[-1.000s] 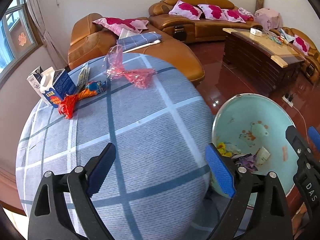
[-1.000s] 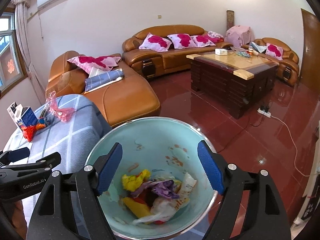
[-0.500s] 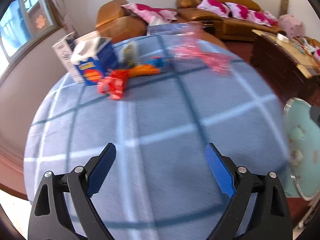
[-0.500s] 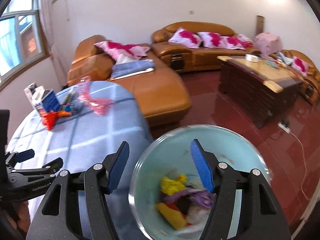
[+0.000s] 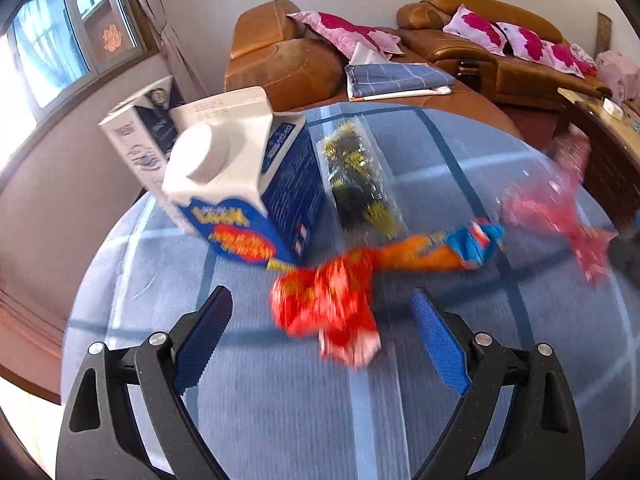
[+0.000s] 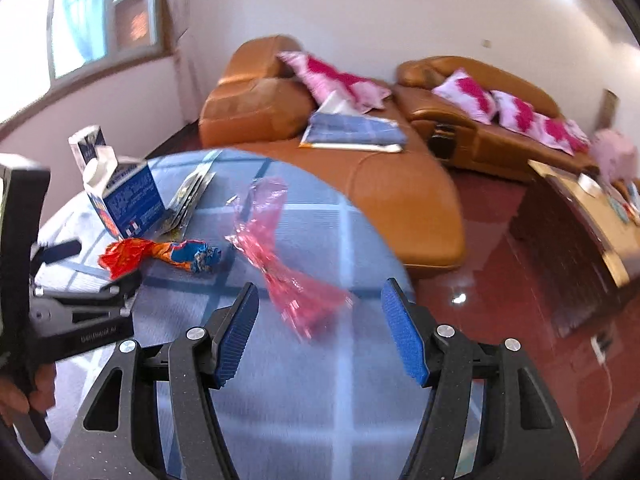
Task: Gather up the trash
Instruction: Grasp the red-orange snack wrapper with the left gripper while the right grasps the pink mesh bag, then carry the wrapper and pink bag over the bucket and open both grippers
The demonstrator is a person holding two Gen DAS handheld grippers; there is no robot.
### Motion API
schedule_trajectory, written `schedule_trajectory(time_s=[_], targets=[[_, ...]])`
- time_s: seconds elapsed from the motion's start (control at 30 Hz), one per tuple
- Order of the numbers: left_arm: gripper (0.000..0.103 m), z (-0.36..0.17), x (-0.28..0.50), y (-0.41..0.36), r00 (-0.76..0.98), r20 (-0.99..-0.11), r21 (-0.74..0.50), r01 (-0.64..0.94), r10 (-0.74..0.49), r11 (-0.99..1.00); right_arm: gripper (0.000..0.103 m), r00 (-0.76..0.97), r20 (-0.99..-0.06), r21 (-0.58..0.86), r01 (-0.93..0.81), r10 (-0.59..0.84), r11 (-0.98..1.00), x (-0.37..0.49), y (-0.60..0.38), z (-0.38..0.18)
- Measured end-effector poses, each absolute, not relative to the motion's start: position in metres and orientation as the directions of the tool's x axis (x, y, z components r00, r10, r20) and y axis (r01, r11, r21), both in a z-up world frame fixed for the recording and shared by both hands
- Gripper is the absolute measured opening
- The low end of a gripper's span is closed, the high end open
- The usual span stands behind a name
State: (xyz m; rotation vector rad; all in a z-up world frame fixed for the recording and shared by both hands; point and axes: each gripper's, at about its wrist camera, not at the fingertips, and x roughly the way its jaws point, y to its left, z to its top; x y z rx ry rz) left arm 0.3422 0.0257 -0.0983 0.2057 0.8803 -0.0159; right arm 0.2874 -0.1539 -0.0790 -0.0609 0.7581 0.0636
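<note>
— Over the checked blue tablecloth (image 5: 280, 420), what does the left wrist camera show?

— The left gripper (image 5: 322, 330) hangs above the cloth with its jaws spread wide and nothing gripped. A crumpled red wrapper (image 5: 324, 312) lies on the cloth in the gap between the blue pads, blurred, and I cannot tell whether either pad touches it. An orange and blue wrapper (image 5: 436, 250) trails off from it to the right. Behind stands a blue and white carton (image 5: 244, 184), with a second, smaller white carton (image 5: 138, 142) beside it on its left. A clear packet with dark and yellow contents (image 5: 360, 176) lies flat just right of the carton. A pink plastic wrapper (image 5: 560, 216) lies further right, near the cloth's edge.

— And the right wrist camera?

— The right gripper (image 6: 320, 330) has just been closing somewhat, but its jaws are apart and hold nothing. The pink plastic wrapper (image 6: 280, 256) lies on the cloth, its near end between the two pads, apparently untouched. To the left sit the red wrapper (image 6: 124, 258), the orange and blue wrapper (image 6: 188, 254) and the carton (image 6: 120, 196). The left gripper (image 6: 94, 270) reaches in from the left edge, a hand (image 6: 24, 392) on its handle. Beyond the table is a brown leather sofa (image 6: 380, 184) with pink cushions (image 6: 336, 80).
</note>
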Motion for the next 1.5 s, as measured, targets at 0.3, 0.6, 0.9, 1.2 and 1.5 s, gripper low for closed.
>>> schedule_trajectory(time_s=[0.3,0.6,0.9,1.2,1.5], targets=[[0.085,-0.11,0.37,0.013,0.639,-0.766,0.19,0.12,0.071,0.974,0.036,0.635,-0.766,0.01,-0.15,0.104,0.989,0.33,-0.155,-0.106],[0.033,-0.11,0.353,0.02,0.618,-0.786,0.12,0.122,0.019,0.985,0.033,0.682,-0.722,0.059,-0.104,0.115,0.993,0.287,-0.158,-0.089],[0.027,-0.09,0.302,0.034,0.632,-0.773,0.057,0.146,-0.049,0.988,0.033,0.734,-0.672,0.102,-0.044,0.101,0.994,0.226,-0.16,-0.067],[0.027,-0.061,0.234,0.018,0.651,-0.753,0.047,0.201,-0.097,0.979,0.033,0.771,-0.637,0.082,0.067,0.0,0.994,0.154,-0.178,-0.061],[0.027,-0.052,0.173,-0.048,0.637,-0.752,0.066,0.33,-0.17,0.942,0.033,0.758,-0.64,0.077,0.228,-0.127,0.971,0.085,-0.229,-0.06]])
